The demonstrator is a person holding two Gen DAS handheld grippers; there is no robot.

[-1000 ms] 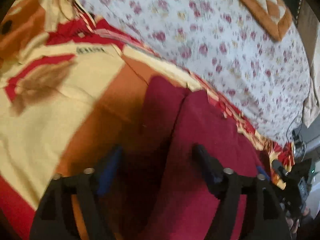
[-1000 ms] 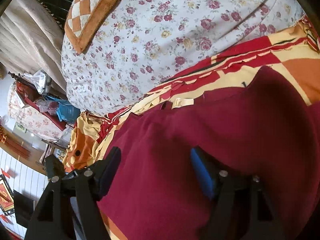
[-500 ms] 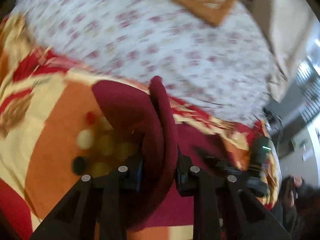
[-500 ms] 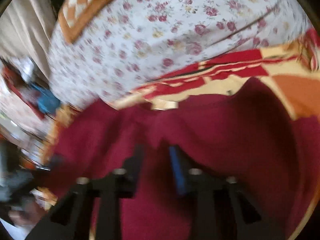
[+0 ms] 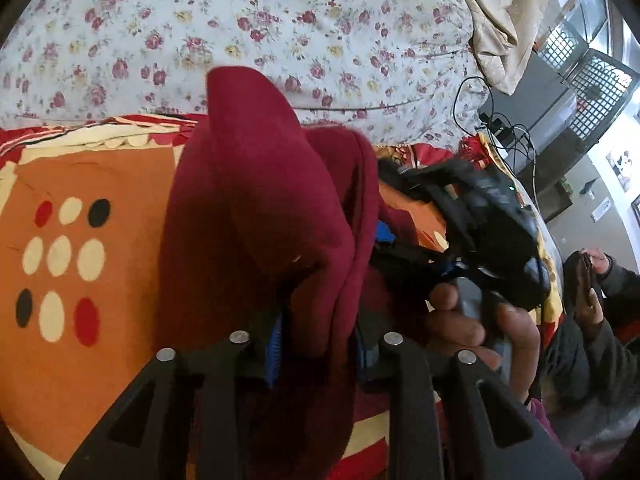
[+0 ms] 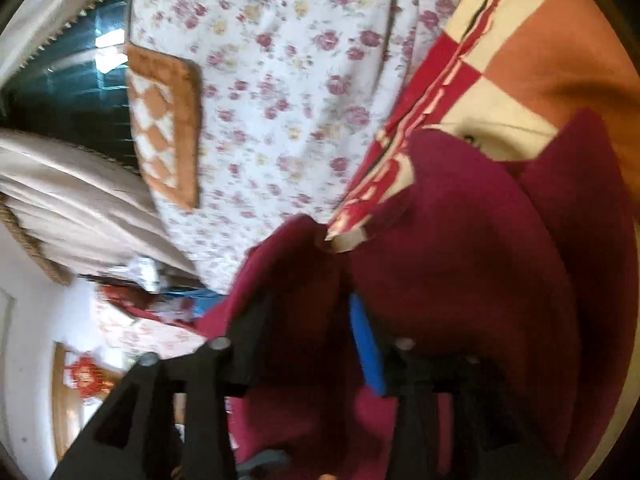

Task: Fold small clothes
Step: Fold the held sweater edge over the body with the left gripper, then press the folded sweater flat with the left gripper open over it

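A maroon garment (image 5: 248, 208) lies bunched on the patterned bed sheet (image 5: 100, 360). My left gripper (image 5: 318, 346) has a raised fold of it pinched between its blue pads, and its jaws are just beginning to open. Just to its right a hand (image 5: 472, 320) holds the right gripper's black housing (image 5: 492, 216) against the same cloth. In the right wrist view the maroon garment (image 6: 460, 240) drapes over and between the fingers of my right gripper (image 6: 312, 332). Those jaws are opening, with a clear gap beside the blue pad (image 6: 366, 352).
A floral quilt (image 5: 240, 20) is heaped behind the sheet, with an orange checked cushion (image 6: 164, 120) on it. A beige curtain (image 5: 500, 8) and cables (image 5: 500, 128) are at the far right. A seated person (image 5: 592, 320) is at the right edge.
My left gripper closed on the flat maroon cloth, lifted a fold and carried it right, beside the right gripper. My right gripper pinched the cloth, then rolled and widened.
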